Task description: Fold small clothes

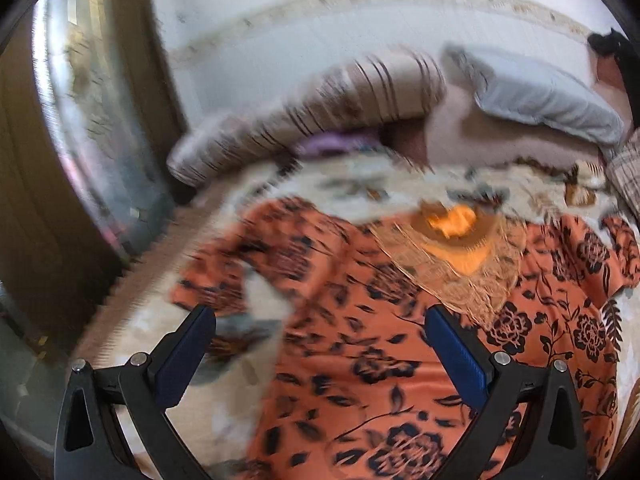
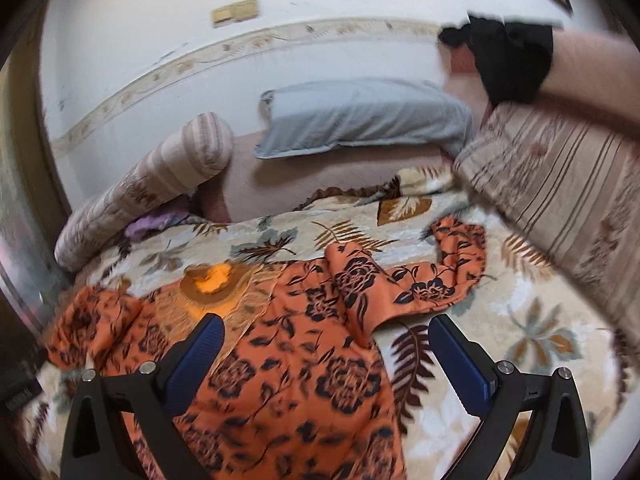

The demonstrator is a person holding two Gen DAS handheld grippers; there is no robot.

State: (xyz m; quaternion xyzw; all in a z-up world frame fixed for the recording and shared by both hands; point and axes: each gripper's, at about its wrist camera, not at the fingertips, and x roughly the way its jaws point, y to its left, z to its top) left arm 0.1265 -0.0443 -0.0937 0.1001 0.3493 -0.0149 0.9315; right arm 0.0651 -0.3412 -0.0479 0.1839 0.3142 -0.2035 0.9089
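An orange garment with black flowers [image 1: 360, 340] [image 2: 296, 364] lies spread on a leaf-patterned bedspread [image 1: 360, 184] [image 2: 520, 340], neckline with beige lace trim [image 1: 452, 264] [image 2: 216, 284] facing away. One sleeve [image 1: 212, 280] reaches out on the left in the left wrist view. The other sleeve [image 2: 440, 280] lies crumpled at the right in the right wrist view. My left gripper [image 1: 320, 320] hovers open above the garment's left side. My right gripper [image 2: 326, 328] hangs open over its right side. Neither holds cloth.
A striped bolster [image 1: 304, 116] [image 2: 152, 188] and a grey pillow [image 1: 540, 96] [image 2: 360, 116] lie at the bed's head by the wall. A purple cloth [image 2: 152, 224] peeks from under the bolster. Another striped cushion [image 2: 560, 184] and a black item [image 2: 508, 60] are at the right.
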